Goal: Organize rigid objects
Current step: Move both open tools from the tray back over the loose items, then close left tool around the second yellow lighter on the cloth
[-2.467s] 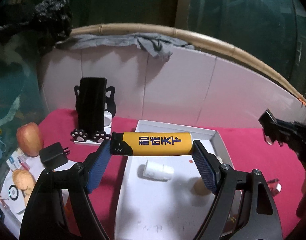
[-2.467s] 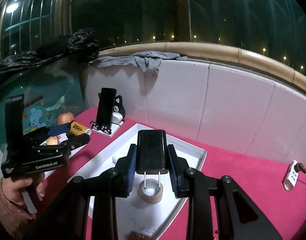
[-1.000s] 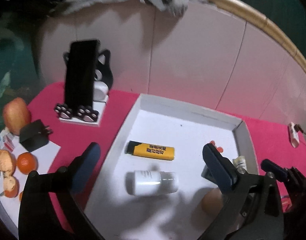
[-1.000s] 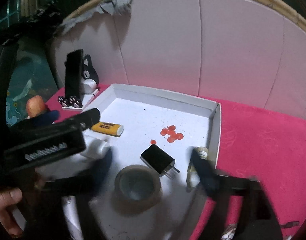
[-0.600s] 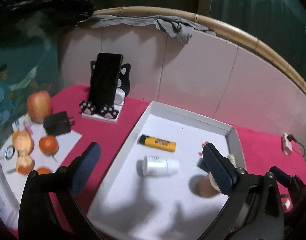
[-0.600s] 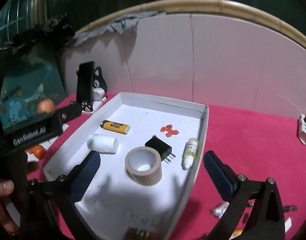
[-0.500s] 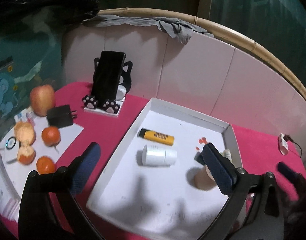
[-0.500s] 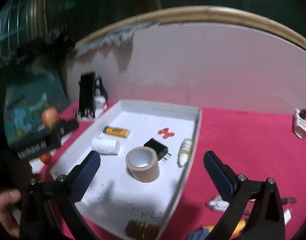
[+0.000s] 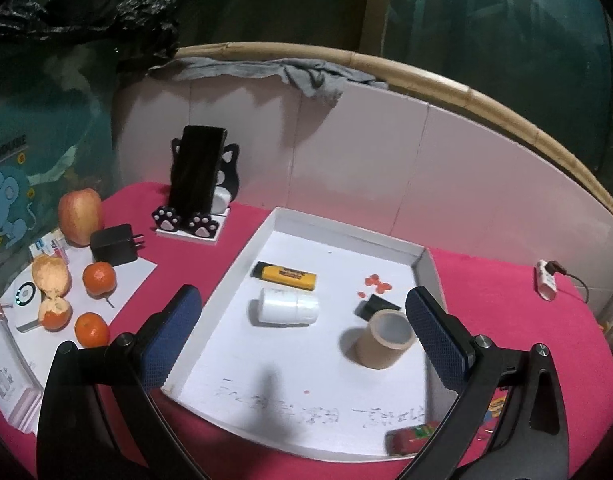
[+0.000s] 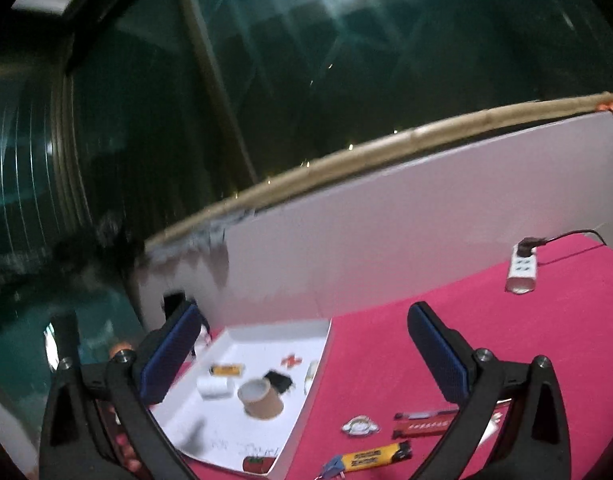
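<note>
Both grippers: the left gripper [image 9: 302, 320] and the right gripper [image 10: 302, 350] each show jaws spread wide with nothing between the pads; the right one's jaws have just been opening.
Tray: the white tray [image 9: 338, 228] fills the centre of the left wrist view on the pink cloth [image 9: 506, 292]; in the right wrist view it sits low and left of centre.
Tray contents: tape roll [image 9: 382, 338] at right centre, white bottle [image 9: 288, 307] lying on its side at mid-frame, yellow lighter [image 9: 286, 276] just above it, black charger [image 9: 376, 306] just behind the roll.
Left over, lower right of the right wrist view: a yellow bar [image 10: 376, 453], a red packet [image 10: 424, 424] and a small oval piece [image 10: 360, 427] lie on the cloth outside the tray.
Left over, left side of the left wrist view: another black charger [image 9: 114, 244] beside an apple [image 9: 80, 216] and oranges [image 9: 98, 278].
Step in hand: between placements, I judge; both tools are empty and clear of the tray.
Next move: likely each tool drops toward a loose item on its own side, centres it between the pads, closes, then carries it over the tray wall.
</note>
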Action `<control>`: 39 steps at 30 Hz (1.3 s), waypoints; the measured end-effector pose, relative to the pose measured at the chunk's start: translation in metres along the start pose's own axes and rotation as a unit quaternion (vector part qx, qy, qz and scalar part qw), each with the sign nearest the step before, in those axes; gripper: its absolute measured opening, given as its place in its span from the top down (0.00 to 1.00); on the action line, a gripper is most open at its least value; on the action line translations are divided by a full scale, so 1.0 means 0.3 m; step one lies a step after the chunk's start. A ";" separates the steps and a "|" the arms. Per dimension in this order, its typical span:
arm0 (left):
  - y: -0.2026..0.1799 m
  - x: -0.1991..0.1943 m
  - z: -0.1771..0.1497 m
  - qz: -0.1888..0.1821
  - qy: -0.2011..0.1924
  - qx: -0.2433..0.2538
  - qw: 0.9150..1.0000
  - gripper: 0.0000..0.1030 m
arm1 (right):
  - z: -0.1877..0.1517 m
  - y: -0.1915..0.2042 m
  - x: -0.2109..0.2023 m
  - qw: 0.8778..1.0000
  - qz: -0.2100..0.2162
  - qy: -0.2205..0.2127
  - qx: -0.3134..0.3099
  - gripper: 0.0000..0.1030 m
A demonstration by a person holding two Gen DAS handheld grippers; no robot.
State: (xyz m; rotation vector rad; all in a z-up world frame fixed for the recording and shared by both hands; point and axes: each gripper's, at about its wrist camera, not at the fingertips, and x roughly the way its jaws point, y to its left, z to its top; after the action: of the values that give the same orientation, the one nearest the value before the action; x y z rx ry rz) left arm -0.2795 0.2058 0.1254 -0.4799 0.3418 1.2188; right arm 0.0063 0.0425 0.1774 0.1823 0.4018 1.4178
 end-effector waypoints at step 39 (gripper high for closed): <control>-0.777 0.262 -0.406 -0.258 0.262 0.350 0.862 0.16 | -0.108 -0.556 -0.167 0.974 -0.159 0.056 0.155 0.00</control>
State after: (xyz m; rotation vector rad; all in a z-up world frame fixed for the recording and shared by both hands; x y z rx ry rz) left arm -0.0330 0.1437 0.0218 -0.2259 1.0107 0.3599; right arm 0.1429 -0.0358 0.0959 0.2785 0.7144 1.0480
